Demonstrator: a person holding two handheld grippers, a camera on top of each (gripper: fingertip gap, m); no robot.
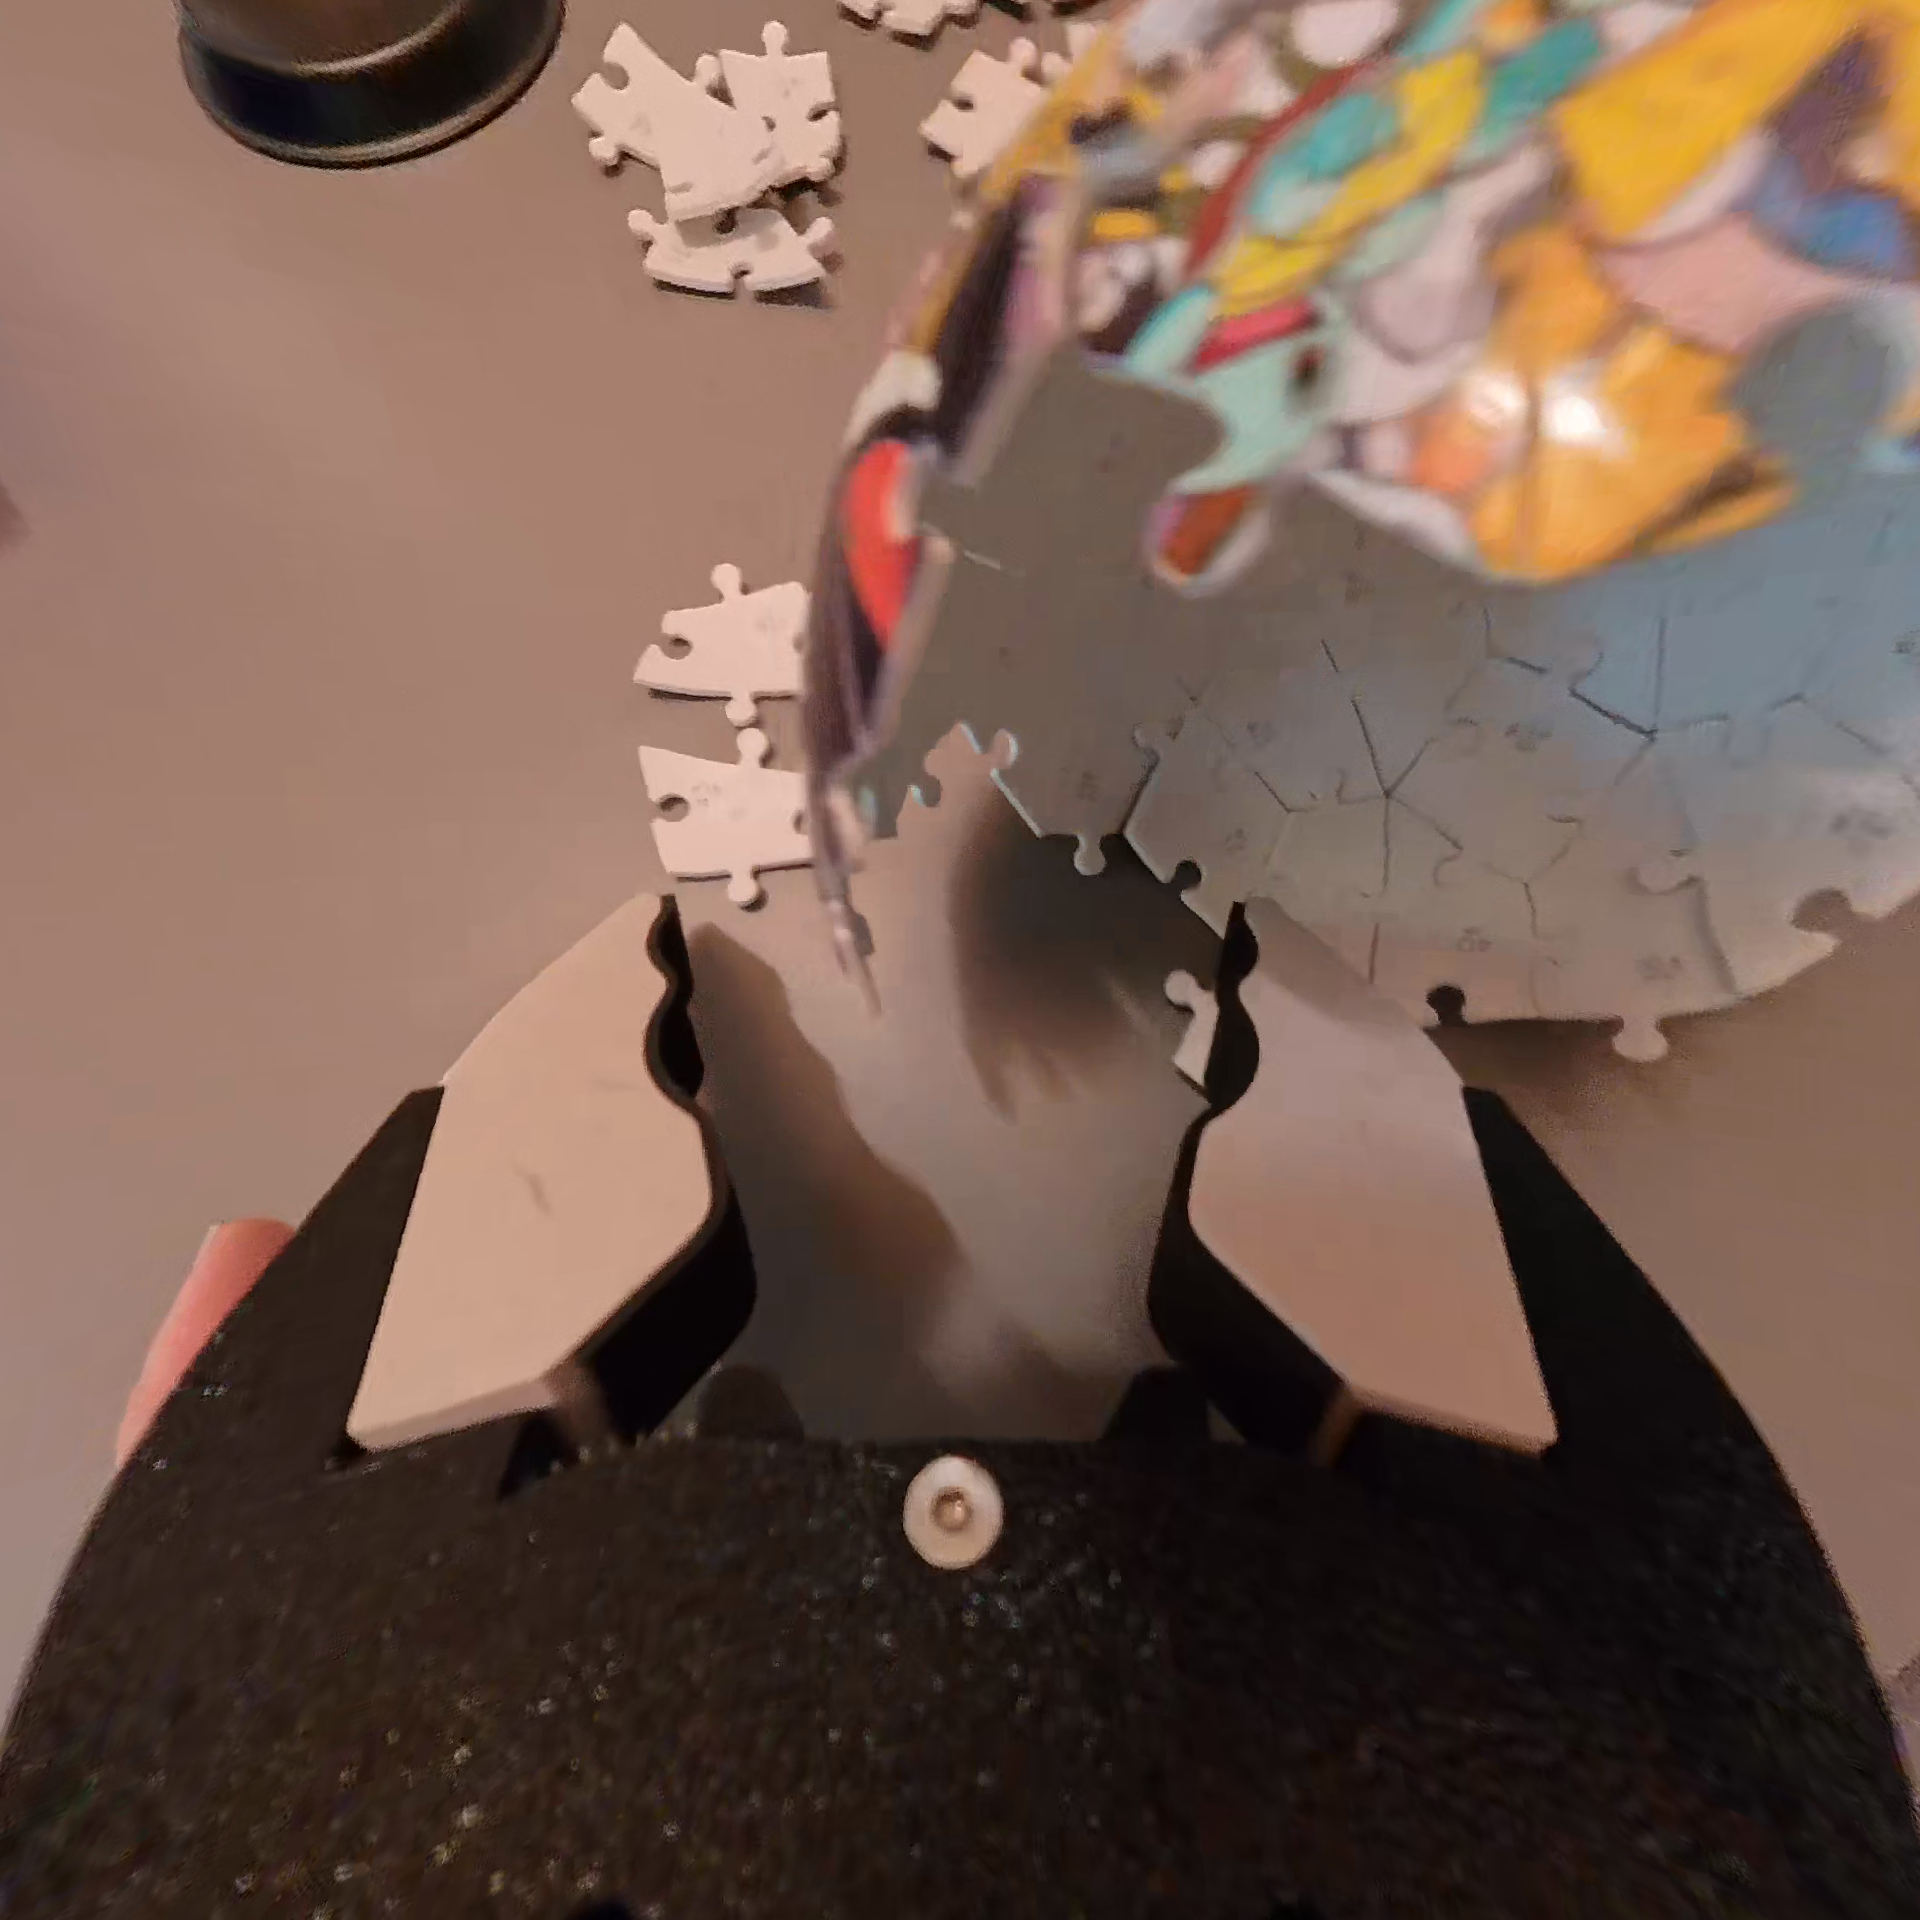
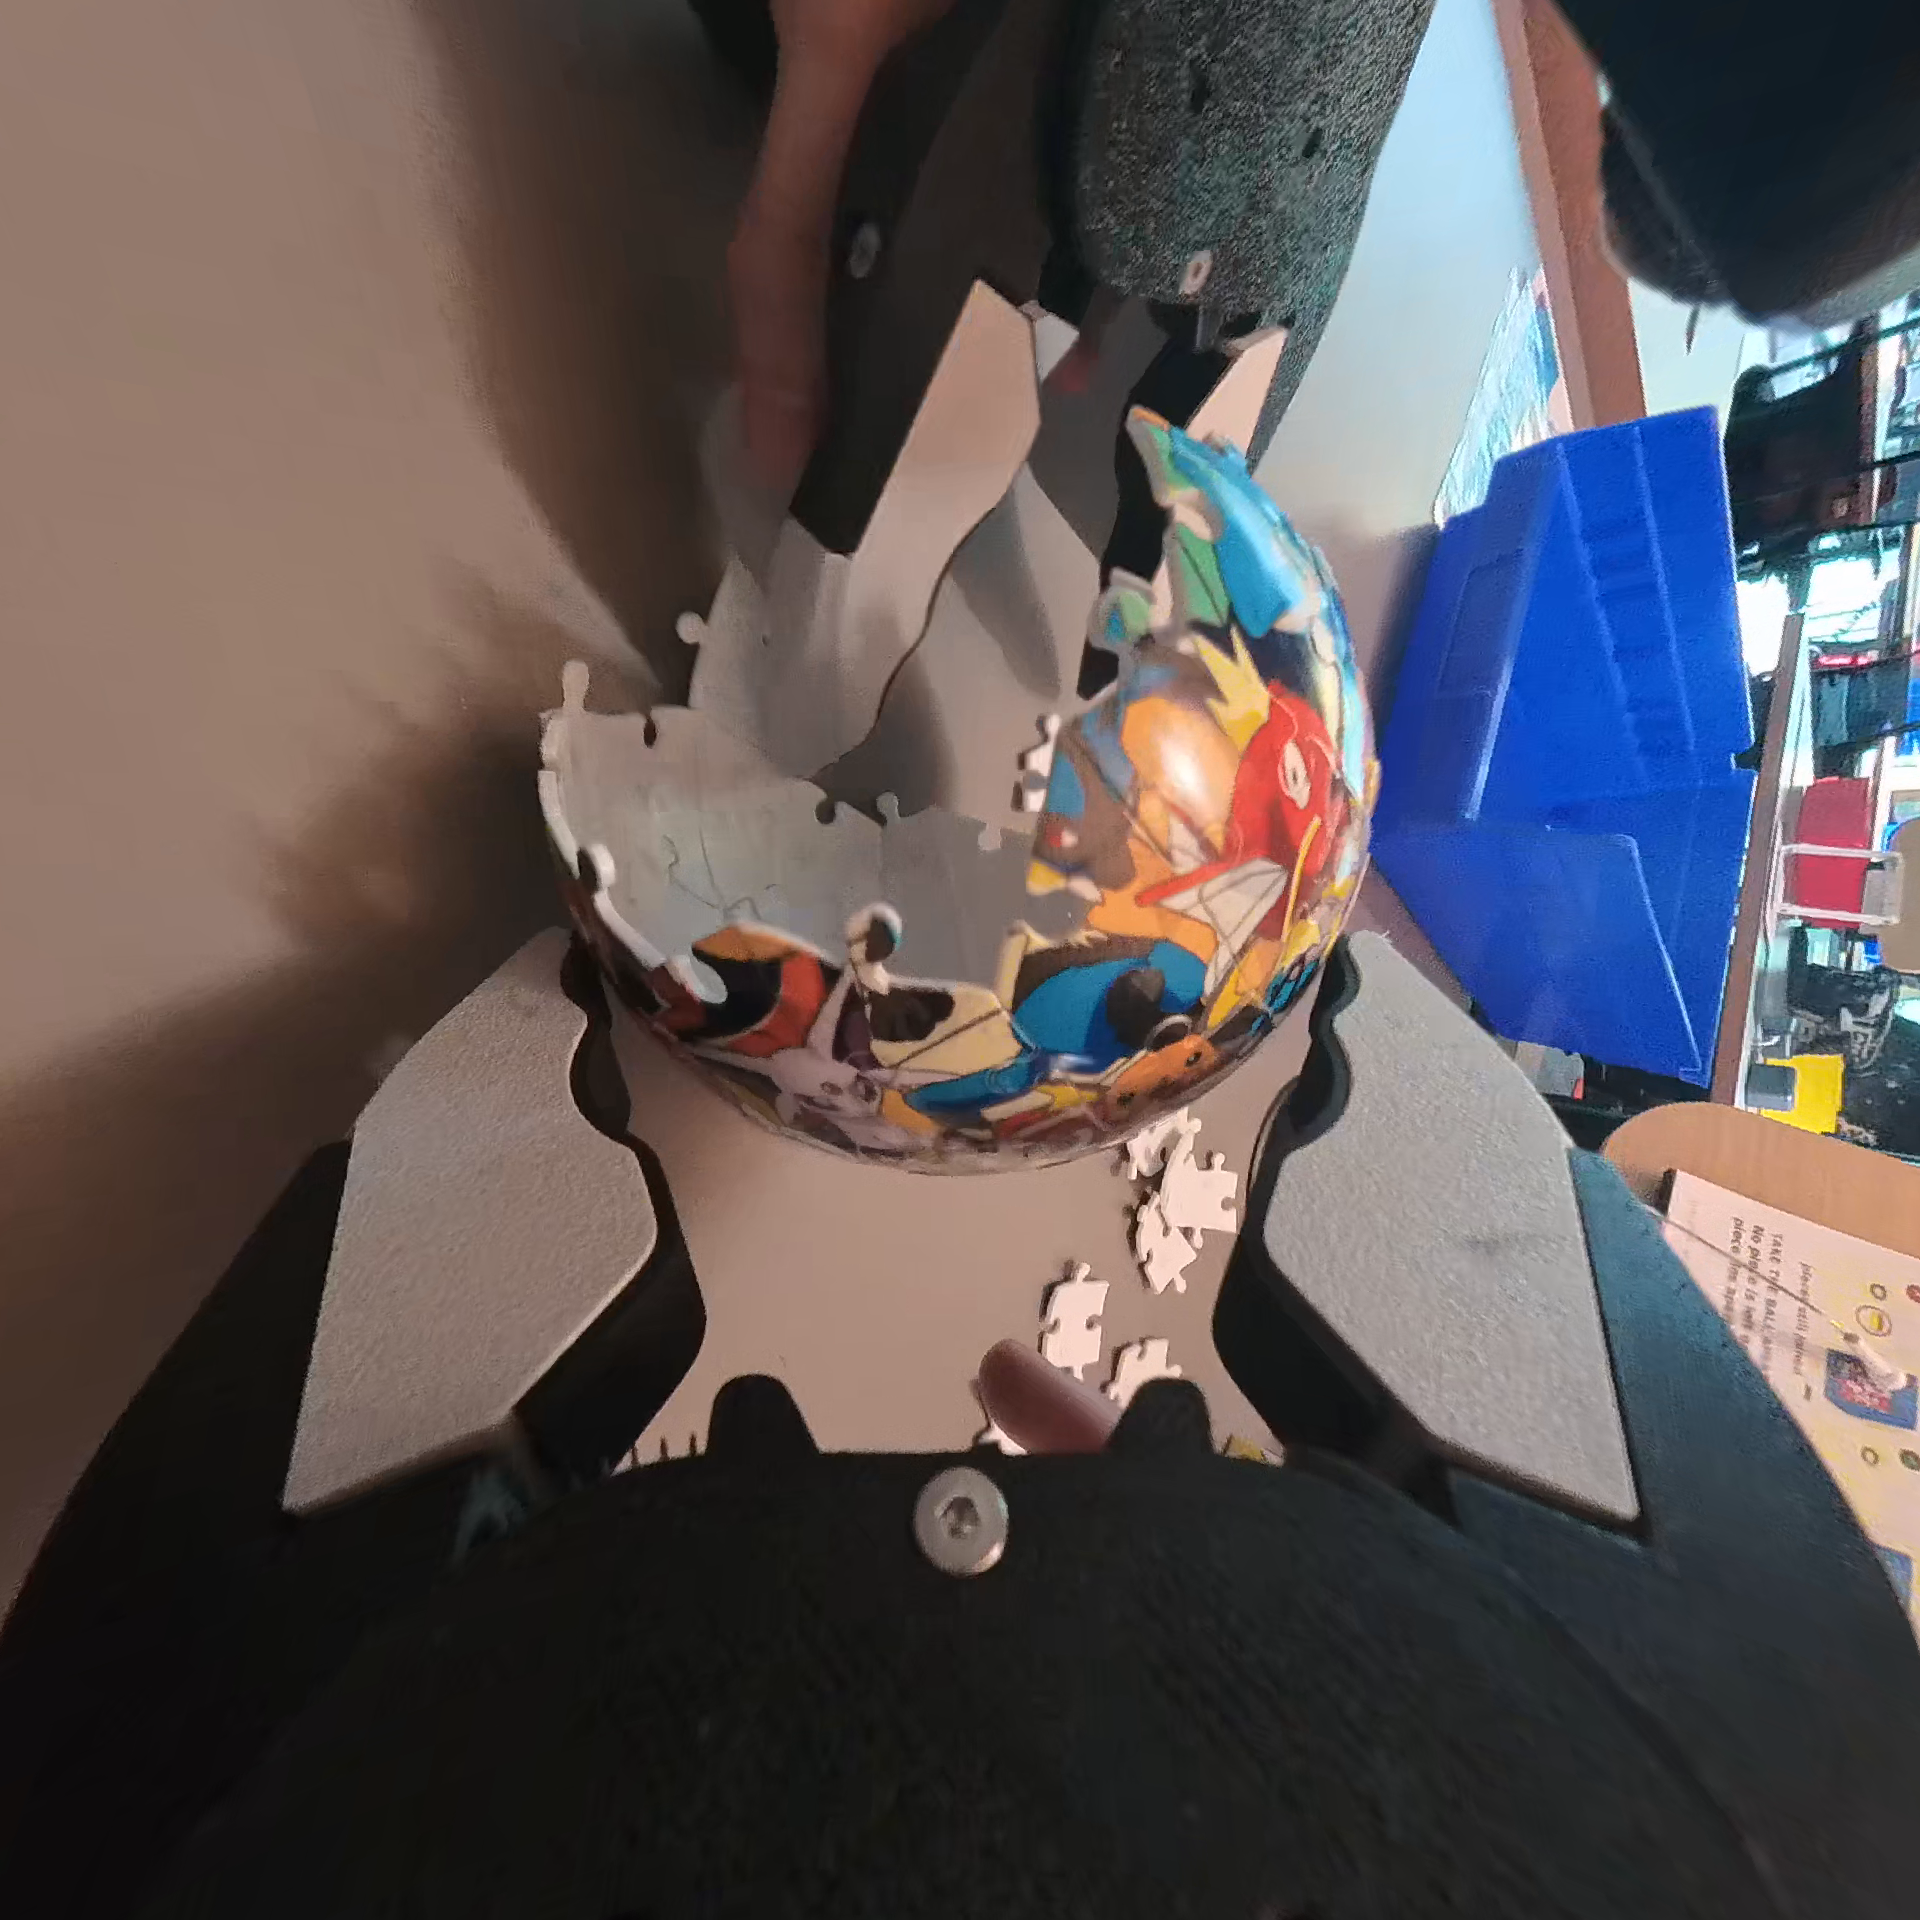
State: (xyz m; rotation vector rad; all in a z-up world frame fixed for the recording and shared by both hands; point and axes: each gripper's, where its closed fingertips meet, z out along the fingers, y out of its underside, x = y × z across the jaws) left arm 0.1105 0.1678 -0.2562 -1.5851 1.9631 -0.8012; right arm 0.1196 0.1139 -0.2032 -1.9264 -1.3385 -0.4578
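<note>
A partly built puzzle ball (image 2: pixel 1174 862), with colourful cartoon print outside and plain white inside, sits between the fingertips of my right gripper (image 2: pixel 961 987). Both tips press its sides, and the jaws stand wide around it. The ball's top is open with a jagged rim. My left gripper (image 1: pixel 951 935) is open and empty. It also shows in the right wrist view (image 2: pixel 1039 540), pointing down at the ball's open rim. In the left wrist view the ball (image 1: pixel 1455 623) fills the upper right, blurred, with its white inside facing me.
Loose white puzzle pieces lie face down on the grey table, far (image 1: pixel 727 135), near the ball (image 1: pixel 727 727) and under it (image 2: pixel 1174 1205). A dark round base (image 1: pixel 364 73) stands at the far left. Blue bins (image 2: pixel 1579 727) and a cardboard box (image 2: pixel 1787 1299) are to the right.
</note>
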